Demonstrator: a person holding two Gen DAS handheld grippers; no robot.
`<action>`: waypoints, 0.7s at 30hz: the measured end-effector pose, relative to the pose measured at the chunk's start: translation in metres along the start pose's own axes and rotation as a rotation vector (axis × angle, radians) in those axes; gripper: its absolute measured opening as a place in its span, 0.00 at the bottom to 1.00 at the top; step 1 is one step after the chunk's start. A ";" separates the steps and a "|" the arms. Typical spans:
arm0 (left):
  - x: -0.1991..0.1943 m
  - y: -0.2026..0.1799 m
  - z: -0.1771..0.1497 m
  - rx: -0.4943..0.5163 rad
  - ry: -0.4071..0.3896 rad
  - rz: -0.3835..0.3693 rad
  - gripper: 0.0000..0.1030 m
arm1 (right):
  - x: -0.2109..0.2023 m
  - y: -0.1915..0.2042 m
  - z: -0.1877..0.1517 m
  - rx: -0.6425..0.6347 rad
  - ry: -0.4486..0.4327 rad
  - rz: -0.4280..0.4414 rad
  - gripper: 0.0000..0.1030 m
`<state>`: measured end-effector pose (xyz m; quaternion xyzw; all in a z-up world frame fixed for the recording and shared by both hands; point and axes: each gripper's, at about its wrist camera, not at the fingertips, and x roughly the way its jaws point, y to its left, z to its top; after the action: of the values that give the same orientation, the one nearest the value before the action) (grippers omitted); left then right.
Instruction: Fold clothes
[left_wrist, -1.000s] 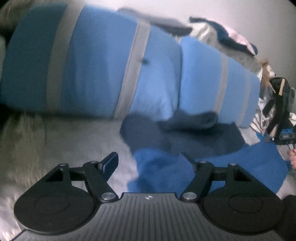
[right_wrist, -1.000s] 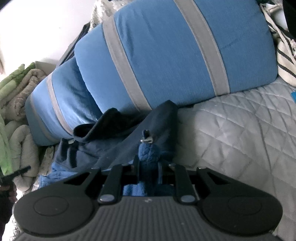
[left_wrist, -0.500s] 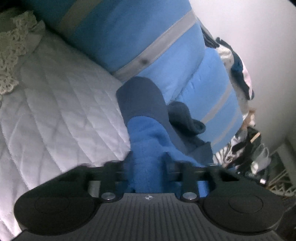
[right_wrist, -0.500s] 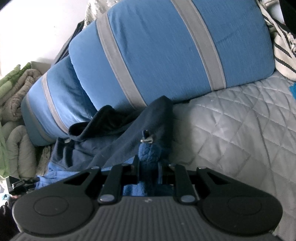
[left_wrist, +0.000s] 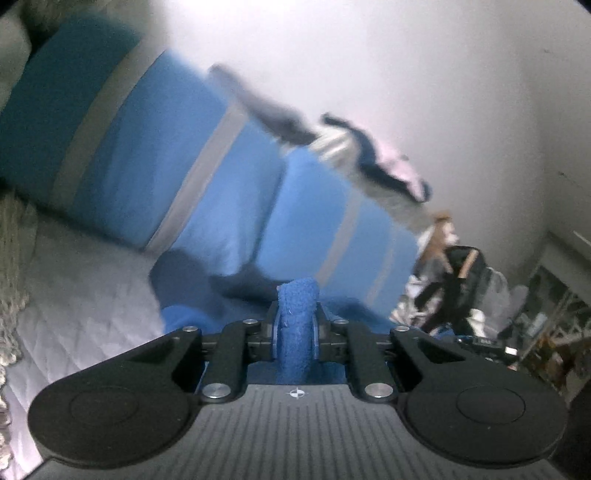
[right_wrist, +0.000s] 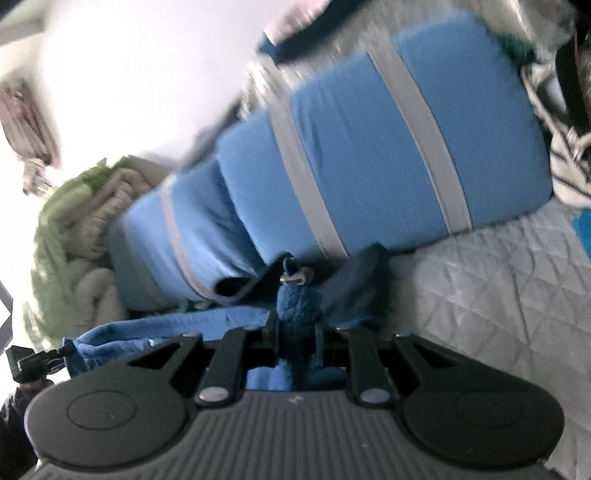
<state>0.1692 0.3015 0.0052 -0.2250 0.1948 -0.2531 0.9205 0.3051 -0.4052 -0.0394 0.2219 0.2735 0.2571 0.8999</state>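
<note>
- Fleece fabric, bright blue and fuzzy, filled the narrow gap of the left tool (left_wrist: 295, 325), whose jaws had just been closing and were clamped on a bunched fold of the blue fleece garment (left_wrist: 297, 332).
- From that fold the garment ran down over the white quilted bedspread (left_wrist: 85, 314), where a darker navy part of it (left_wrist: 188, 273) lay against the pillows.
- The right tool (right_wrist: 297, 332) was likewise pinched shut on a fold of the same garment (right_wrist: 297, 314), with a small metal zipper pull (right_wrist: 295, 275) poking up just past its fingertips.
- In the right wrist view a band of the blue fleece (right_wrist: 166, 328) stretched from the right tool toward the left edge, where the tip of the other tool (right_wrist: 33, 363) showed.
- 2 large blue pillows with grey stripes leaned against the wall at the head of the bed: 1 (right_wrist: 388, 147) nearer, another (right_wrist: 177, 236) behind it.
- A heap of green and beige blankets (right_wrist: 74, 236) sat beside the far pillow.
- Loose dark and pale clothes (left_wrist: 373, 162) were draped on top of the pillows, blurred.
- Both views were smeared by motion, so finer details of the room's clutter (left_wrist: 461, 288) could not be made out.
</note>
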 end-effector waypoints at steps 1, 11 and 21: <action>-0.011 -0.010 -0.001 0.017 -0.009 -0.007 0.15 | -0.014 0.004 -0.001 -0.006 -0.018 0.013 0.16; -0.094 -0.090 -0.049 0.134 -0.050 -0.082 0.13 | -0.138 0.028 -0.047 -0.023 -0.117 0.095 0.14; -0.133 -0.134 -0.084 0.129 -0.063 -0.156 0.13 | -0.227 0.041 -0.082 -0.028 -0.179 0.125 0.14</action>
<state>-0.0274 0.2455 0.0372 -0.1877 0.1312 -0.3287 0.9162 0.0785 -0.4850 0.0070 0.2478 0.1741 0.2960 0.9059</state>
